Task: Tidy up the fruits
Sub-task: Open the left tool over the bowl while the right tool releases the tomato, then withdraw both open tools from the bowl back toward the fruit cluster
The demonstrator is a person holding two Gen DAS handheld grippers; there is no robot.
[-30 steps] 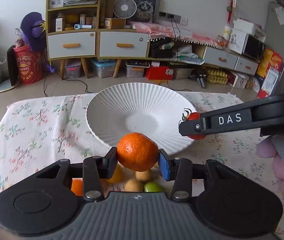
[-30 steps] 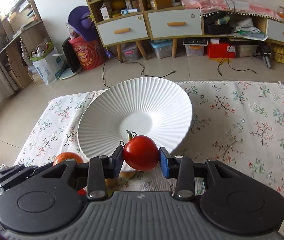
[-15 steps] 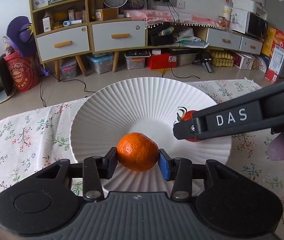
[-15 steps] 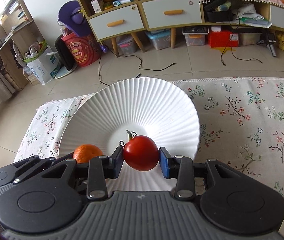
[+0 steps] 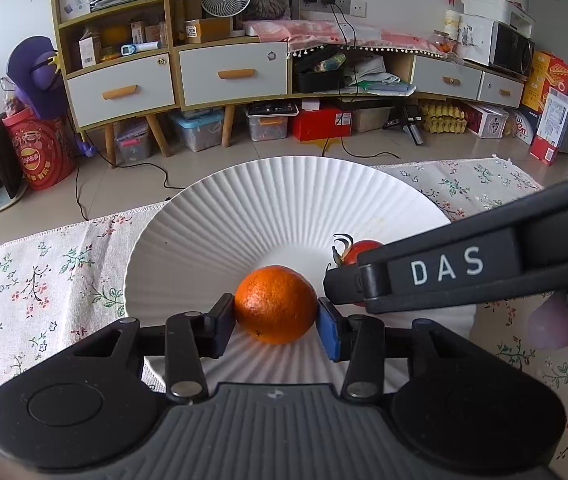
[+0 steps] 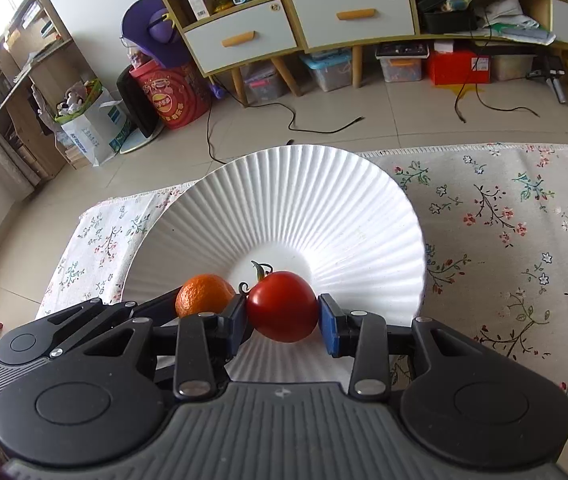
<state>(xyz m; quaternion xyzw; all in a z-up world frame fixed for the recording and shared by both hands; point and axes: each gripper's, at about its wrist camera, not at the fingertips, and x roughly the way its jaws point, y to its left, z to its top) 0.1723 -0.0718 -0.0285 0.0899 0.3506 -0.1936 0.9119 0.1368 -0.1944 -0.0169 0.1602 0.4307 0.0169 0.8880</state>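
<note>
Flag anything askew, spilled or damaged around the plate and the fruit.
Nothing stands out: the white plate sits level on the floral cloth, unchipped; the orange and tomato look whole, with nothing spilled.

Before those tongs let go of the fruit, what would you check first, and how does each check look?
1. Orange over the plate: ok. The left tongs grip it above the plate's near slope.
2. Tomato over the plate: ok. It sits between the pads of the right tongs, whose jaws have just been opening slightly.
3. Fruit already resting on the plate: cannot tell.
4. Room in the plate: ok. No other fruit lies in it.
5. Tongs clear of each other: cannot tell. They are side by side and very close.
</note>
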